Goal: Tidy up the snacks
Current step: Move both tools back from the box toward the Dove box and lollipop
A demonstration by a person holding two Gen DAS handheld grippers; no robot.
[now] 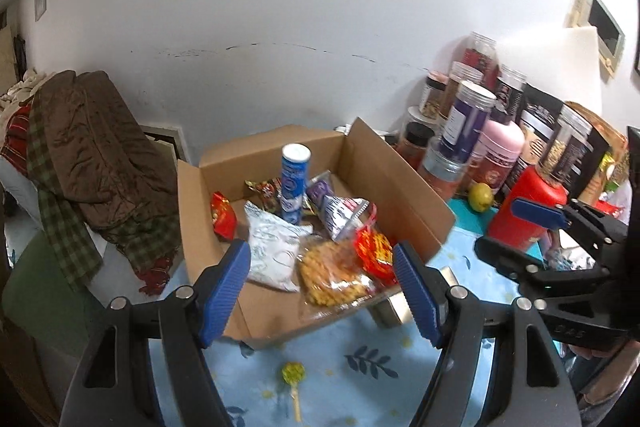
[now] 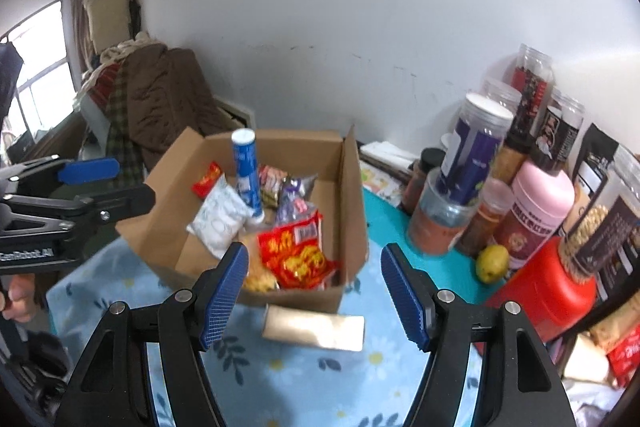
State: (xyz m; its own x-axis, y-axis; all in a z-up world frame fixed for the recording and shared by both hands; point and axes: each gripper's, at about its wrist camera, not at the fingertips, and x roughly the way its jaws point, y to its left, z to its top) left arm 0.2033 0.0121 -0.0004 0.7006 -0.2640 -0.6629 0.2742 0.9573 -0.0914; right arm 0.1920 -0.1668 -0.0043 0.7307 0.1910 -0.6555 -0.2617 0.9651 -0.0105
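An open cardboard box (image 1: 384, 167) (image 2: 352, 195) stands on the blue flowered cloth. Inside are an upright blue tube can (image 1: 294, 183) (image 2: 248, 171), a white pouch (image 1: 272, 247), a red bag (image 1: 374, 251) (image 2: 298, 255), a clear bag of yellow snacks (image 1: 332, 279) and several small packets. A beige packet (image 2: 314, 327) (image 1: 394, 309) lies on the cloth at the box's near side. A lollipop (image 1: 293, 375) lies nearer me. My left gripper (image 1: 322, 291) (image 2: 134, 181) and right gripper (image 2: 314, 293) (image 1: 498, 227) hover before the box, both open and holding nothing.
Tall jars, a pink bottle (image 2: 536, 211) and dark bags crowd the right side by the wall. A red container (image 1: 528, 211) (image 2: 548, 291) and a yellow-green fruit (image 1: 481, 197) (image 2: 492, 263) sit in front of them. A heap of brown and checked clothes (image 1: 92, 155) lies left of the box.
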